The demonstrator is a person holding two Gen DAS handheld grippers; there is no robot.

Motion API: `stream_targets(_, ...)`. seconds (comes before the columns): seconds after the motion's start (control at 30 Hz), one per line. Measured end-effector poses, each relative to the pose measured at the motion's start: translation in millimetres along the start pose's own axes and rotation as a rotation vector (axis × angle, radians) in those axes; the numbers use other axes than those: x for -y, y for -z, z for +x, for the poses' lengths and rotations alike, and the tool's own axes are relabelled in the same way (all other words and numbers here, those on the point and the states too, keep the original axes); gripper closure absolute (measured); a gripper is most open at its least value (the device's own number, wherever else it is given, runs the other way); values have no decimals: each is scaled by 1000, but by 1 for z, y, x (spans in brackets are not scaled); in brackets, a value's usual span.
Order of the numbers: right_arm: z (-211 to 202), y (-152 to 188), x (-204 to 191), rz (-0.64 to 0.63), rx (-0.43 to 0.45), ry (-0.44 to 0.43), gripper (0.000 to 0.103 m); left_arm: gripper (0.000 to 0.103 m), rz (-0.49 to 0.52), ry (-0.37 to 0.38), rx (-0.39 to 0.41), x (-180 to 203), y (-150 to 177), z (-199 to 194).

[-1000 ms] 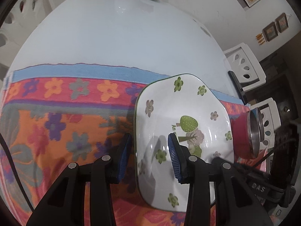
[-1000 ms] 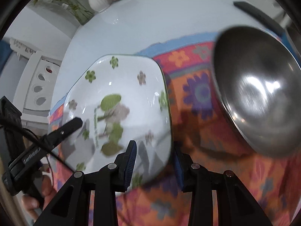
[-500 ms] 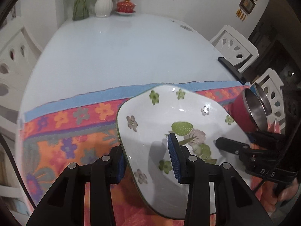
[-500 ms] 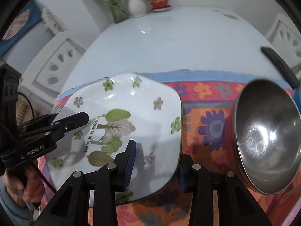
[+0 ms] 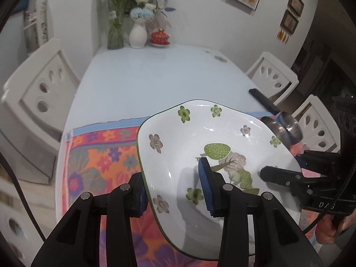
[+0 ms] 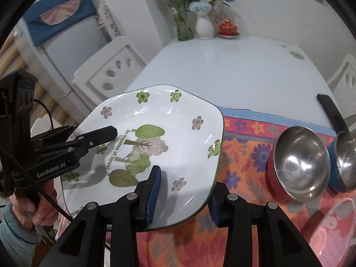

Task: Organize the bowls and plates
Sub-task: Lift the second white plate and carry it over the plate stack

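Observation:
A white square-ish plate (image 5: 200,131) with a green rim and painted flowers and trees hangs above the flowered cloth (image 5: 100,155), carried from two sides. My left gripper (image 5: 173,189) is shut on its left rim, one blue pad on top and one beneath. My right gripper (image 6: 184,200) is shut on the opposite rim of the plate (image 6: 169,115) in the same way. On the cloth to the right stand a steel bowl with a red outside (image 6: 298,160) and a steel bowl with a blue outside (image 6: 344,155). Each wrist view shows the other gripper's finger (image 6: 98,136) lying on the plate.
The pale table (image 5: 155,77) runs back to vases with flowers (image 5: 138,33) and a red lidded cup (image 5: 159,36). A black remote (image 6: 329,111) lies by the right edge. White chairs (image 5: 37,93) stand along both sides. A clear glassy item (image 6: 338,218) lies near the bowls.
Both grippers have risen with the plate held between them, lifting it off the cloth and levelling it. The bowls have stayed where they were.

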State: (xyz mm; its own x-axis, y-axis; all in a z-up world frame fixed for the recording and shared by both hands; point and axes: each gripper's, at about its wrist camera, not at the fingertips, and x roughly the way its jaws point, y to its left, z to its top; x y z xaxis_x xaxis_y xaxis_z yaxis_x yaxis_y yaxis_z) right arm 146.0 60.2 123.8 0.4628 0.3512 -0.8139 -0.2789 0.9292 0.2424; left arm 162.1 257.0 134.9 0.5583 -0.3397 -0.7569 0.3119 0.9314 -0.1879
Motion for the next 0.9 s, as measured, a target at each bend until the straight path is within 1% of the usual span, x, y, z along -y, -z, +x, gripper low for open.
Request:
stream_targets(0.1, -26, 15, -15, -10, 7, -13, 66, 67, -14, 0, 28, 11, 14, -30)
stream_targets(0.17, -46, 32, -24, -11, 3, -19, 66, 67, -20, 0, 36, 20, 28, -48)
stream_targets(0.3, -73, 65, -40, -26, -9, -17, 66, 67, -9, -2, 25, 35, 59, -75)
stream_targets(0.37, -83, 88, -48, -22, -30, -21, 66, 67, -5, -3, 9, 42, 79, -86)
stream_targets(0.4, -86, 95, -51, -20, -37, -22, 66, 67, -8, -1, -1, 44, 90, -91)
stream_targets(0.63, -97, 169, -77, -21, -123, -32, 66, 67, -55, 18, -86, 46, 163, -113)
stream_targets(0.8, -95, 206, -88, -22, -182, -42, 66, 67, -74, 17, -145, 48, 206, -119)
stream_targets(0.9, -91, 219, -92, -24, -210, -46, 66, 67, -84, 21, -175, 46, 224, -119)
